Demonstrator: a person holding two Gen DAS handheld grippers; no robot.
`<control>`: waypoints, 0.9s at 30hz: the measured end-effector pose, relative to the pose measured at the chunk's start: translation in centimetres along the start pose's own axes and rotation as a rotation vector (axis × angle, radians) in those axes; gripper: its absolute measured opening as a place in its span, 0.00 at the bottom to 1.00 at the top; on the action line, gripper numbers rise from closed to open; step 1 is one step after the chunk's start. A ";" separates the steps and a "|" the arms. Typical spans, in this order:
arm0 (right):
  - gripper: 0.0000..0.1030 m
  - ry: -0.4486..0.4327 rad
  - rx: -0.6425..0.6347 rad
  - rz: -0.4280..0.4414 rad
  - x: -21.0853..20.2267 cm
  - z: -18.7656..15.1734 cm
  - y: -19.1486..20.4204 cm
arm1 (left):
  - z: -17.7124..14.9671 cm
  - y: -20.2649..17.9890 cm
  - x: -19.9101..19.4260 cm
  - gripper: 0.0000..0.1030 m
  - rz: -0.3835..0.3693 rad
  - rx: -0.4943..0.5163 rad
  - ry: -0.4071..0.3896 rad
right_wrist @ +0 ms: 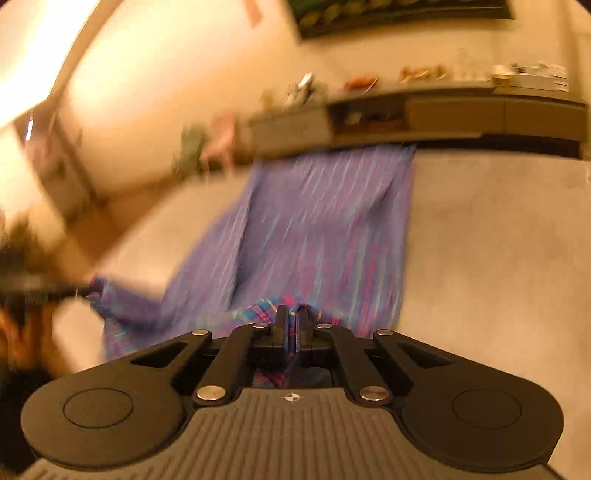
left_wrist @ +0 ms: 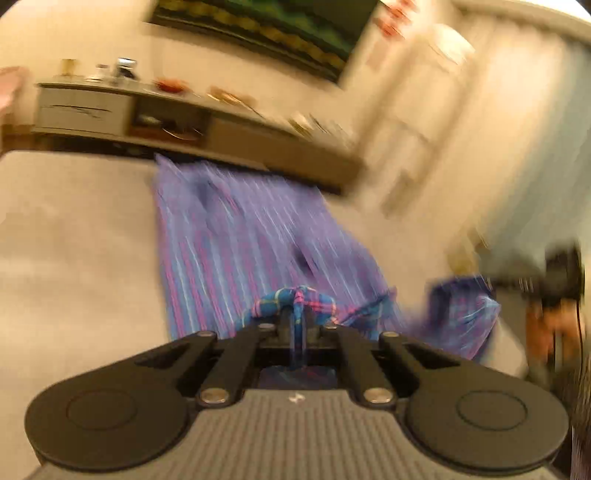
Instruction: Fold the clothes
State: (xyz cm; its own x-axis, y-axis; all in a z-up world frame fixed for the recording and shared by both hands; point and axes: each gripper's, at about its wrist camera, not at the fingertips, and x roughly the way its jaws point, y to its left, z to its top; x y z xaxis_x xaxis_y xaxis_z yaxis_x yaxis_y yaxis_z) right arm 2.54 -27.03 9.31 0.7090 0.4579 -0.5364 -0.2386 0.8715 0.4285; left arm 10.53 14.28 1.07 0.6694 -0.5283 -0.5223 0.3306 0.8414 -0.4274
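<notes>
A pale grey work surface point(left_wrist: 74, 240) fills the foreground of both wrist views, with a long low cabinet point(left_wrist: 122, 110) against the cream wall behind it and a dark-framed picture point(left_wrist: 266, 29) hanging above. The cabinet has an open compartment point(left_wrist: 166, 122) holding what look like dishes, too blurred to name; small items sit along its top. A purple-blue plaid garment point(left_wrist: 236, 229) lies spread lengthwise on the surface, reaching toward the cabinet. The left gripper point(left_wrist: 297, 314) is clamped on a bunched fold of the garment's near edge, fabric pinched between its closed fingers. The right gripper point(right_wrist: 291, 321) likewise grips a gathered fold of the same near edge, fingers pressed together on the cloth. Both views are smeared by motion blur.
</notes>
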 end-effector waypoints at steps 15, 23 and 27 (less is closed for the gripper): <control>0.76 -0.054 0.223 -0.035 6.3 1.1 -8.6 | -2.5 4.4 7.5 0.72 0.140 -0.023 0.088; 0.17 0.142 -0.051 -0.075 10.7 -1.8 -3.9 | -4.1 3.4 7.2 0.02 0.247 0.111 0.098; 0.13 0.088 -0.111 -0.003 9.9 -0.6 -2.3 | -4.6 4.0 6.3 0.02 0.280 0.107 0.101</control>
State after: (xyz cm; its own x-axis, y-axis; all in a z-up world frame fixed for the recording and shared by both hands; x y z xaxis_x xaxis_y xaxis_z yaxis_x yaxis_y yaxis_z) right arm 9.74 -24.35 2.60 0.6502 0.4649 -0.6009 -0.3121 0.8845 0.3466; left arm 13.02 13.74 -7.32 0.6766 -0.2790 -0.6815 0.2148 0.9600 -0.1797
